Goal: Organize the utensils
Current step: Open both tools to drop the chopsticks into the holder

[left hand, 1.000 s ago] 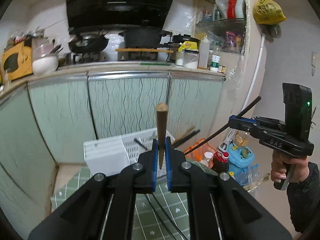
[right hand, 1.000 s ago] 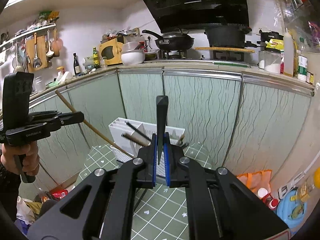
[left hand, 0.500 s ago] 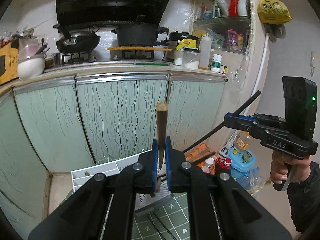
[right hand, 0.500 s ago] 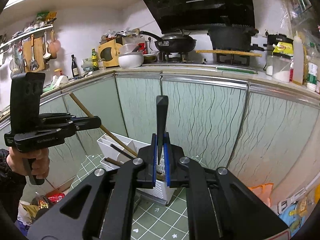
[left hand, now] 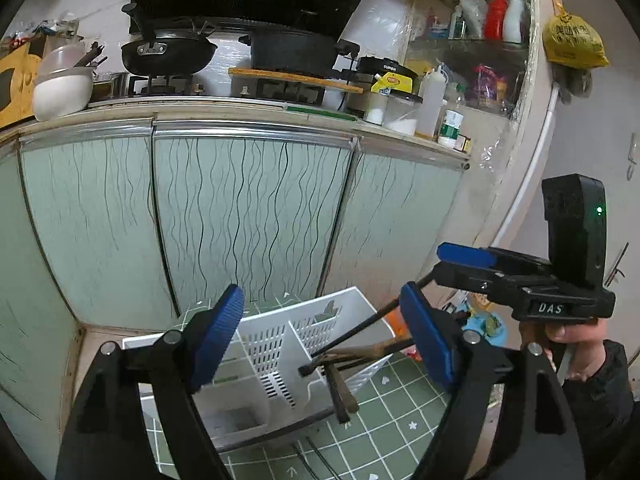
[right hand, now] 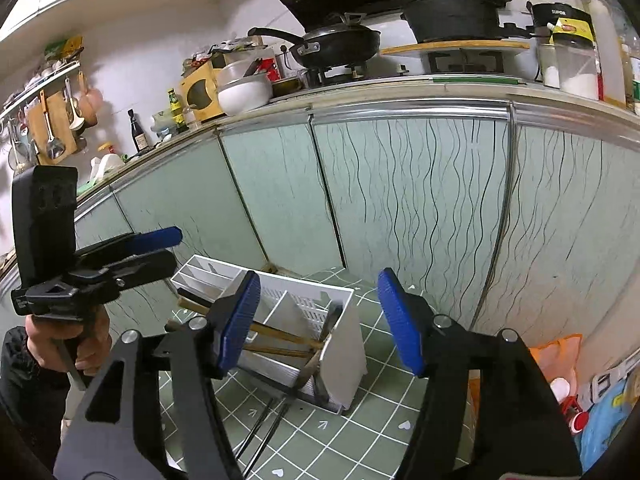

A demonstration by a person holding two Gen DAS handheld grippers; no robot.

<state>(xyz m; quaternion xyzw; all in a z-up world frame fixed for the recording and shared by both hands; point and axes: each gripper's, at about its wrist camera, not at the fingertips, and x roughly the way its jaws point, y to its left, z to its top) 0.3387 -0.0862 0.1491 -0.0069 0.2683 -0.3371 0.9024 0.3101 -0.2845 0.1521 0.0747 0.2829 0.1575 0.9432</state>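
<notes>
Both claws hang open above the white utensil caddy (left hand: 280, 344), which stands on the green tiled floor (right hand: 360, 432) in front of the pale green cabinet doors (left hand: 248, 216). The left claw (left hand: 320, 340) has its blue pads spread wide and grips nothing; the right claw (right hand: 320, 320) is spread the same way, also empty. Inside the caddy's slotted compartments lie wooden chopsticks (right hand: 280, 334) and a black chopstick (left hand: 352, 330), leaning across a divider with their ends poking over the rim. Two more black chopsticks (right hand: 264, 428) lie on the floor just beside the caddy. On the counter (left hand: 240, 100) above sit a wok (left hand: 168, 54) and a white bowl (left hand: 62, 90).
</notes>
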